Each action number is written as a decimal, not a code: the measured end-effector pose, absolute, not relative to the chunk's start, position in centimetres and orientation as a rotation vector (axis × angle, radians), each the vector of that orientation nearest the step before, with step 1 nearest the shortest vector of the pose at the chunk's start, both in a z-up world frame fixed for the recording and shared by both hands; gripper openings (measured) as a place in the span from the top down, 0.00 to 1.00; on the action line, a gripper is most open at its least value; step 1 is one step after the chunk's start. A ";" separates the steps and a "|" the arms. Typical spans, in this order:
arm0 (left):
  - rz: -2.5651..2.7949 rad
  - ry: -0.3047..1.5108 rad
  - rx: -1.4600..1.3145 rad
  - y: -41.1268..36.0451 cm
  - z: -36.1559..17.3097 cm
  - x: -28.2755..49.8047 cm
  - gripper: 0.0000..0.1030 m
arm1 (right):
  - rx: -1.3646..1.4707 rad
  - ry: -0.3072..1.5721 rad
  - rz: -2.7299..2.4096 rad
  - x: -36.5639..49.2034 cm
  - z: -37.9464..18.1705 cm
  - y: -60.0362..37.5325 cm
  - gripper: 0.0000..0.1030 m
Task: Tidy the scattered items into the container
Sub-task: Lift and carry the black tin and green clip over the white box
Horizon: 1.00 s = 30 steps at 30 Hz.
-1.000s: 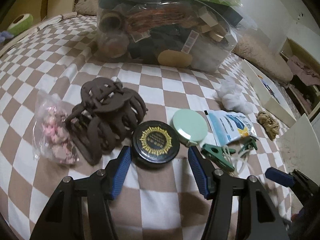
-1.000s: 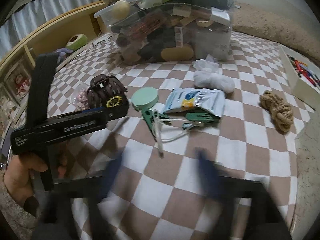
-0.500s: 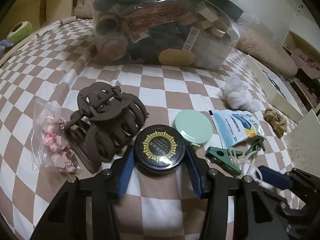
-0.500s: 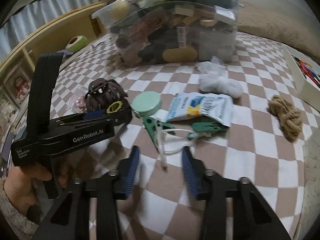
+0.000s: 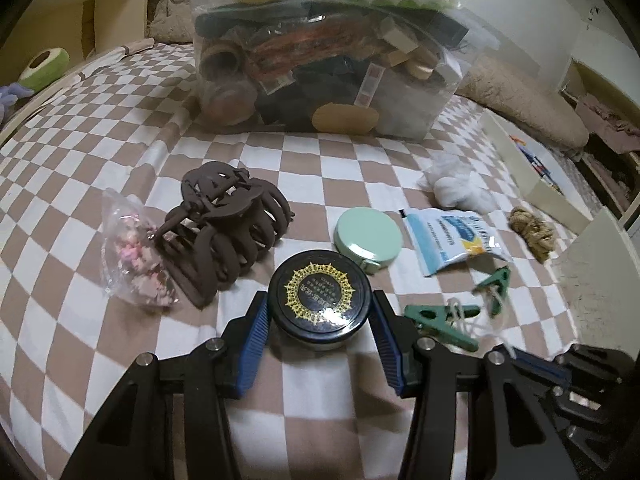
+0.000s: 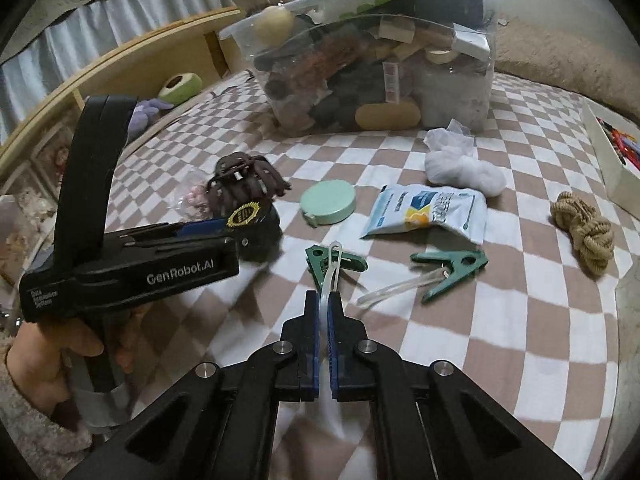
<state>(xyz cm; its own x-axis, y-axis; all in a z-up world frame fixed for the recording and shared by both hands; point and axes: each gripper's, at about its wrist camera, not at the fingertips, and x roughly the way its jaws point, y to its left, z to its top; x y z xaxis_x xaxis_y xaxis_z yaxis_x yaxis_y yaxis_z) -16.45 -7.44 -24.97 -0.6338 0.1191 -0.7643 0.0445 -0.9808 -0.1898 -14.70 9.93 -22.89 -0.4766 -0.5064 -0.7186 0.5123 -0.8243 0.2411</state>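
My left gripper is shut on a black round tin with a gold emblem, one blue pad against each side. My right gripper is shut on the clear strap that links two green clips lying on the checked cover. The clear container, heaped with items, stands at the back. Scattered before it are a brown hair claw, a bag of pink bits, a mint round case, a blue-white sachet, a white wad and a rope knot.
The checked bed cover carries everything. A cream box with coloured pens sits at the right edge. A wooden shelf with a green plush runs along the left. A hand holds the left gripper's handle.
The left jaws slid forward around the black tin and closed on it. The right jaws went from wide apart to shut on the clear strap.
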 end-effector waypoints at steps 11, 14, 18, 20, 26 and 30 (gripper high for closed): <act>2.784 -0.343 -1.211 -7.0 -21.0 -13.5 0.52 | 1.029 -0.004 -2.315 -12.0 -19.0 10.9 0.96; 2.784 -0.353 -1.167 -6.8 -19.8 -12.9 0.52 | 1.001 0.005 -2.340 -11.4 -17.7 11.4 0.96; 2.792 -0.326 -1.113 -6.3 -18.4 -12.4 0.52 | 0.967 0.023 -2.378 -10.8 -16.2 12.3 0.96; 2.791 -0.324 -1.080 -6.1 -17.7 -12.2 0.52 | 0.943 0.009 -2.401 -10.7 -15.3 13.1 0.96; 2.796 -0.308 -0.994 -5.6 -15.7 -11.4 0.52 | 0.872 -0.062 -2.457 -10.6 -12.9 15.5 0.96; 2.804 -0.299 -0.933 -5.4 -14.3 -10.7 0.52 | 0.812 -0.107 -2.497 -10.4 -11.0 17.3 0.96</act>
<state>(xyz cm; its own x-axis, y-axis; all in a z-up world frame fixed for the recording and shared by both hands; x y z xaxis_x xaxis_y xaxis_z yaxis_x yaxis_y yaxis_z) -10.72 -5.42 -14.27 -0.7893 0.2240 -0.5717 -0.0984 -0.9652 -0.2423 -10.41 17.34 -10.99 -0.6922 -0.4906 -0.5294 0.4434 -0.8678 0.2244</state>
